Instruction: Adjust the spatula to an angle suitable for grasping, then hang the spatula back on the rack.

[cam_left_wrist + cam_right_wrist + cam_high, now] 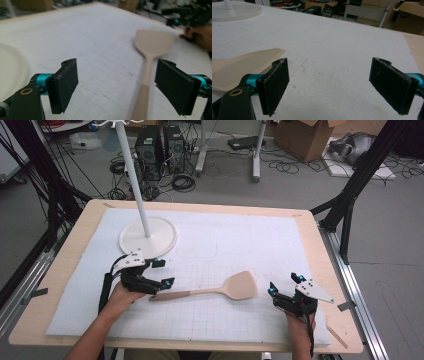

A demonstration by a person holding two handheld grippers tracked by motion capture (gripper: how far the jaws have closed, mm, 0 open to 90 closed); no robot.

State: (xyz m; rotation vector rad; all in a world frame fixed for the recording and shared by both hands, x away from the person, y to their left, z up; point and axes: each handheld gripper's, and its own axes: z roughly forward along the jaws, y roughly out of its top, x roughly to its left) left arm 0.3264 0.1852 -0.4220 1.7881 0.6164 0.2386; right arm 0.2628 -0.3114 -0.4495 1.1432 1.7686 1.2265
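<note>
My left gripper (159, 272) has its jaws spread wide with nothing pressed between the pads. From above it sits at the handle end of the wooden spatula (220, 290), and in the left gripper view the handle (146, 82) runs up between my jaws, close to the right pad; I think it stands just clear of that pad, but the picture is blurred there and I cannot be sure. My right gripper (285, 285) is open just as wide and holds nothing. It rests near the table's front edge, just beside the spatula's blade. In the right gripper view the blade (242, 65) lies behind my left-hand jaw, outside the gap, and bare mat shows between the pads.

The spatula lies flat near the front middle of a white foam mat (250, 240), handle towards my left hand, blade towards my right. The mat carries a faint printed grid and covers most of a pale wooden table (75, 235). At the back left of the mat stands a white round base (165, 240) with a thin white pole (132, 175) rising from it.

Beyond the table the high view takes in a grey floor with tangled cables (182, 182), two dark computer towers (160, 145), a cardboard box (305, 137) and black frame struts (362, 175). The left gripper view alone catches my other hand (200, 35) past the blade.
</note>
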